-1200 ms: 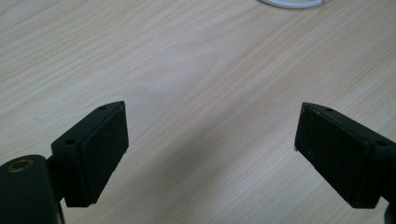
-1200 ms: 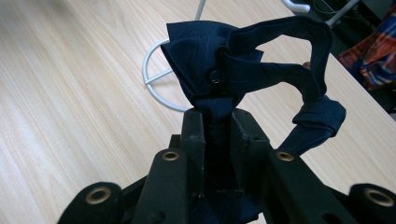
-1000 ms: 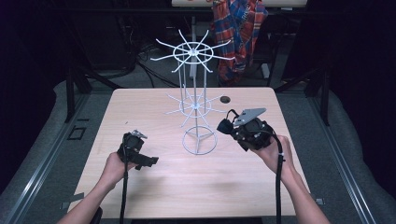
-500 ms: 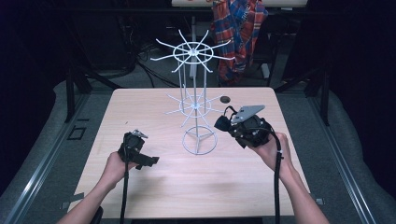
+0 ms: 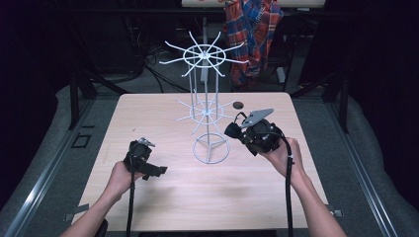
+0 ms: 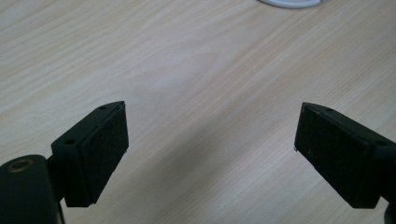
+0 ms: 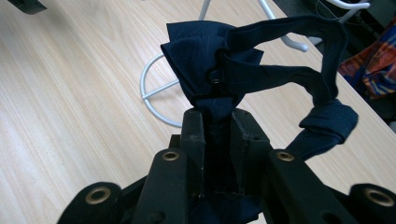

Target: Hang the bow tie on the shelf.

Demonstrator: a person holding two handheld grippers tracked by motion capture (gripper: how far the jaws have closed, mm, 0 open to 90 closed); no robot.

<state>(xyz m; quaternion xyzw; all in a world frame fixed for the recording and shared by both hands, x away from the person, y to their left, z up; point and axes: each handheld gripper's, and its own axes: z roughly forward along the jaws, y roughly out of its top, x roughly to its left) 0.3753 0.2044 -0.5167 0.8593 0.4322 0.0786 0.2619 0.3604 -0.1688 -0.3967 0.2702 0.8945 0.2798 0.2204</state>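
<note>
- The right gripper (image 7: 217,116), black and blocky with a grey three-cornered plate on top, has its jaws pressed close on a dark navy fabric bow tie (image 7: 210,70); the cloth is matte and finely woven, folded into a pleated bow, with a narrow strap looping out to the right and ending in a rolled knot of the same fabric.
- In the high view the bow tie (image 5: 232,130) sits at the tip of the right gripper (image 5: 236,132), raised above the table and just right of the rack's lower tier; whether it touches a spoke I cannot tell.
- The white wire display rack (image 5: 205,111) stands upright in the middle of the table – a thin central post, two tiers of radiating spokes with upturned tips, and a round ring base with three struts.
- The pale wood-grain laminate table (image 5: 148,113) is smooth and matte; a small dark round object (image 5: 238,105) lies near its far edge.
- The left gripper (image 6: 210,144) has its jaws standing wide with nothing between them – flat, rough-textured black pads angled down at bare tabletop; in the high view it (image 5: 160,170) rests low at the near left, pointing right.
- Right forearm reaches in from the near right, the hand wrapped round the gripper body, which tilts up and points left toward the rack; left forearm lies low over the near left edge.
</note>
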